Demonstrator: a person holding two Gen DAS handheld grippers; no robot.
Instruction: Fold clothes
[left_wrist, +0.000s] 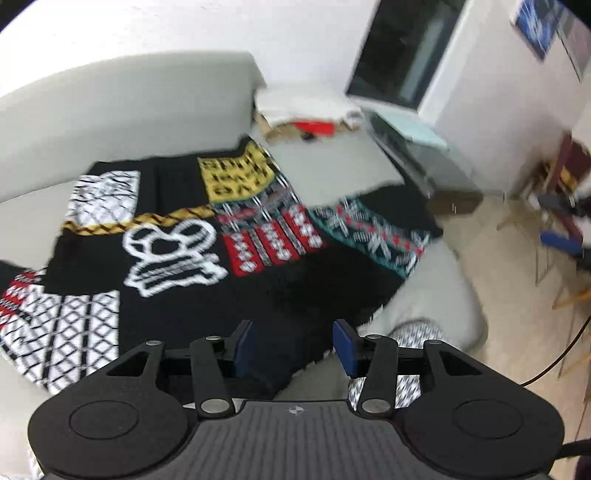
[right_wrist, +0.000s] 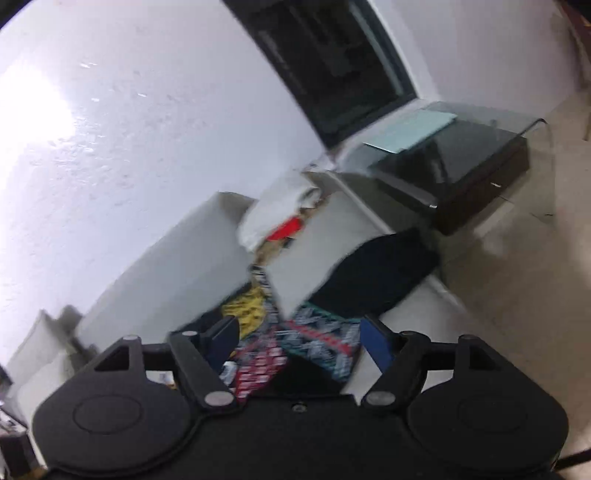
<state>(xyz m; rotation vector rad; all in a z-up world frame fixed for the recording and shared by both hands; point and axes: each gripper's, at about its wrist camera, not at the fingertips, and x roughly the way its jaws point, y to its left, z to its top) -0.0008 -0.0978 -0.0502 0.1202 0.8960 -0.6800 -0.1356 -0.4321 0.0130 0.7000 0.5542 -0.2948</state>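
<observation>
Black patterned knitwear (left_wrist: 192, 236) is spread on the grey sofa (left_wrist: 110, 110), one sleeve (left_wrist: 376, 229) near its edge. Both sets of fingers (left_wrist: 293, 345) (right_wrist: 299, 339) are apart, empty; the sleeve could slide floorward.

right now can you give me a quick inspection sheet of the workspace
surface: pale grey sofa, seat mostly covered
job's things: black patterned sweater spread flat on the seat, one sleeve stretched toward the seat edge
clutter: heap of white and red laundry at the sofa's far end
grippers: left gripper and right gripper both open, nothing held
cables: dark cable on the floor
surroundings: glass table, white wall, dark window
</observation>
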